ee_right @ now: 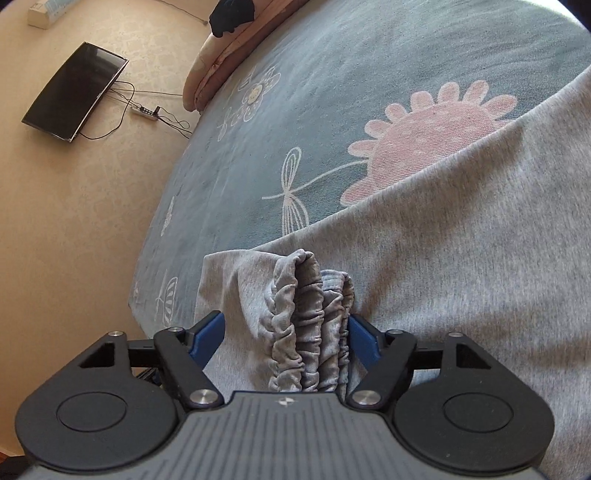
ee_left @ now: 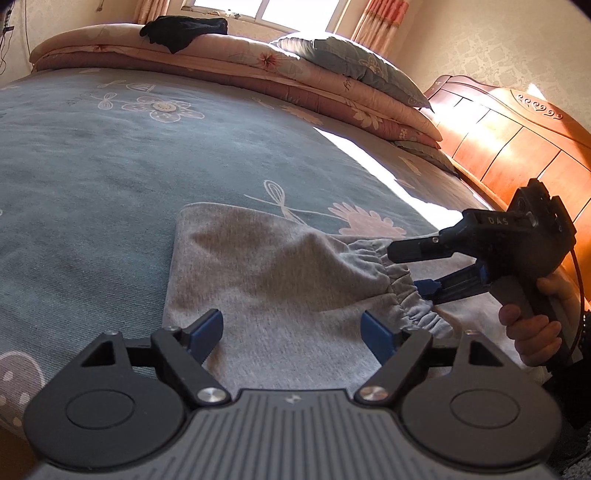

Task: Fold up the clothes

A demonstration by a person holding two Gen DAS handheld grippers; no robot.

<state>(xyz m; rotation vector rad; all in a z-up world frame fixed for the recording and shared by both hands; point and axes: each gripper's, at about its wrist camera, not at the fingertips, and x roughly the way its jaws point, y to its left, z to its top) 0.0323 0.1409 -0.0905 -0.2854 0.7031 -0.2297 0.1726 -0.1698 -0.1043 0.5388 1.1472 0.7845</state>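
A grey garment with a gathered elastic waistband lies on the blue-grey flowered bed cover. My left gripper hovers open over the garment's near part, with flat grey cloth under the gap and nothing pinched. My right gripper stands around the bunched waistband. Its right pad touches the folds, while its left pad stays apart from them. In the left wrist view a hand holds that gripper's handle.
Folded pink quilts and a blue pillow are stacked at the bed's far side, with a black garment on top. A wooden headboard runs along the right. A dark screen and cabled power strip lie beyond the bed's edge.
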